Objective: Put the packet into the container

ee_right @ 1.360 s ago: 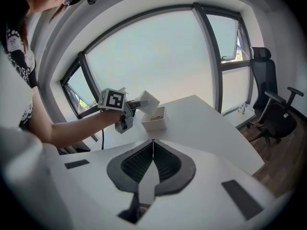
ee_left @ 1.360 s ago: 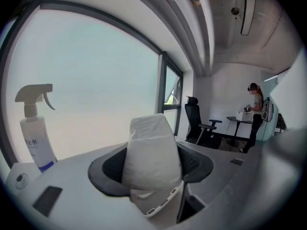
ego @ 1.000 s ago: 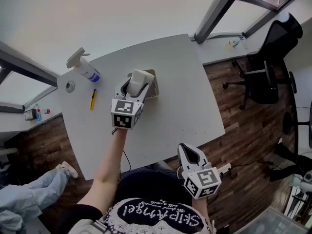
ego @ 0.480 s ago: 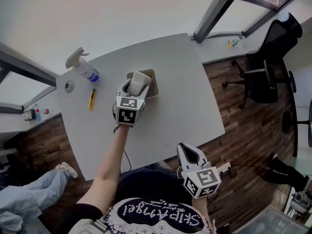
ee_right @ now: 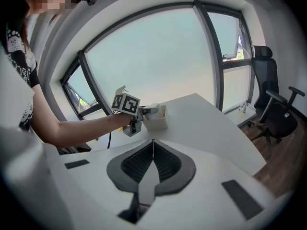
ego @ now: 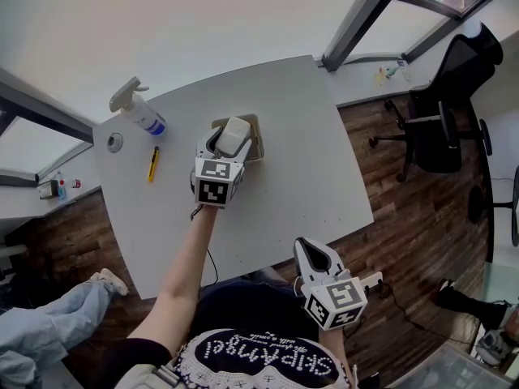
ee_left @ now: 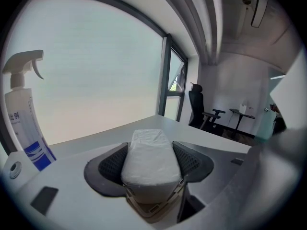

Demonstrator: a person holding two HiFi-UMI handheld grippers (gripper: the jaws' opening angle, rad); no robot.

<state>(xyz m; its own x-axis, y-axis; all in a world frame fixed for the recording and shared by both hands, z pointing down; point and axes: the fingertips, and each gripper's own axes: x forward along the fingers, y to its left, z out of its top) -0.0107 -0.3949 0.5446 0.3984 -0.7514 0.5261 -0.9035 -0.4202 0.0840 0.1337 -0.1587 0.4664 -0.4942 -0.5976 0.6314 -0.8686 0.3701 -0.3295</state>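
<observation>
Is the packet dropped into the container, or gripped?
Gripped: the left gripper has its jaws shut on the packet, held over the container, not released.

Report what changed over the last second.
The left tool, clamped on the soft white packet, sank a little, bringing the packet down toward the open beige rectangular container; nothing was released. The right tool stayed shut at the near edge of the light grey table, and the white spray bottle kept its place.

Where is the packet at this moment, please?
In the head view the packet is left of the table's centre, clamped in the left tongs just over the open container, with the spray bottle further left.
</observation>
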